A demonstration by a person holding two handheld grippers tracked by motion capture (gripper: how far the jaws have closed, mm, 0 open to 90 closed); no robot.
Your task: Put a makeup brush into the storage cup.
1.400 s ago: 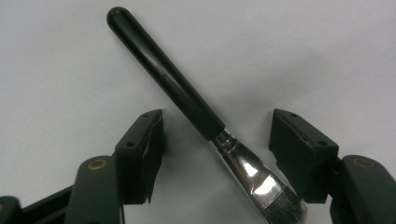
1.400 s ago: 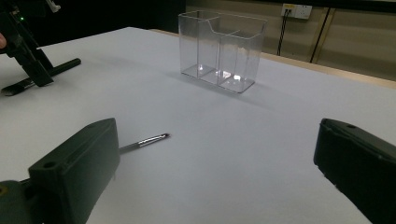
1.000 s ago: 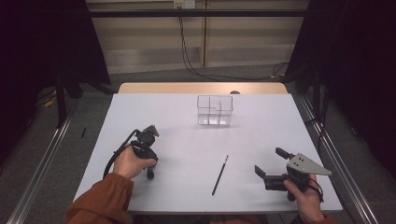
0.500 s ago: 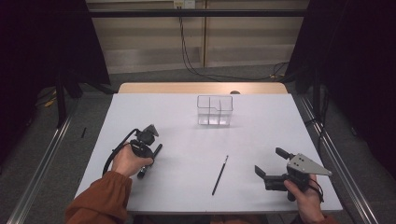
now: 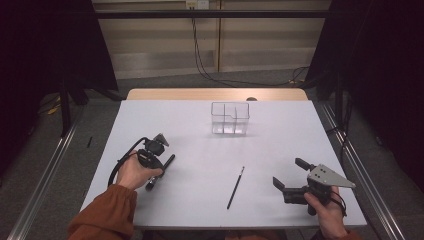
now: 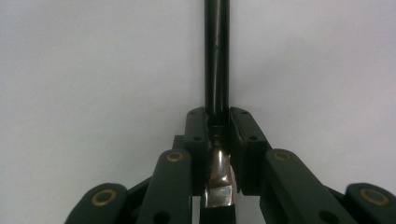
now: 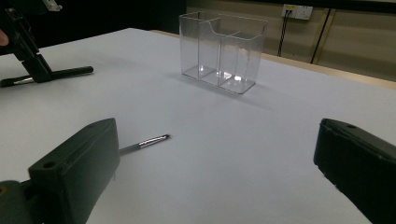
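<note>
A thick black pen (image 5: 166, 164) lies on the white table (image 5: 280, 140) at the front left. My left gripper (image 5: 159, 170) is shut on it; in the left gripper view the pen (image 6: 216, 56) runs straight out between the closed left gripper (image 6: 217, 123). A thin black brush (image 5: 235, 187) with a metal ferrule lies loose at the front middle, also seen as the brush (image 7: 144, 143) in the right gripper view. My right gripper (image 5: 290, 172) is held at the front right, wide open and with nothing in it. Its jaws frame the right gripper (image 7: 217, 140) view.
A clear plastic container (image 5: 230, 118) with several compartments stands at the back middle; the container (image 7: 222, 49) looks bare inside. The left gripper (image 7: 32, 65) and its pen (image 7: 70, 72) show far left. Dark curtains and metal rails flank the table.
The left hand has shifted slightly and more of the black pen shows beside it. The right gripper and the thin brush have not moved.
</note>
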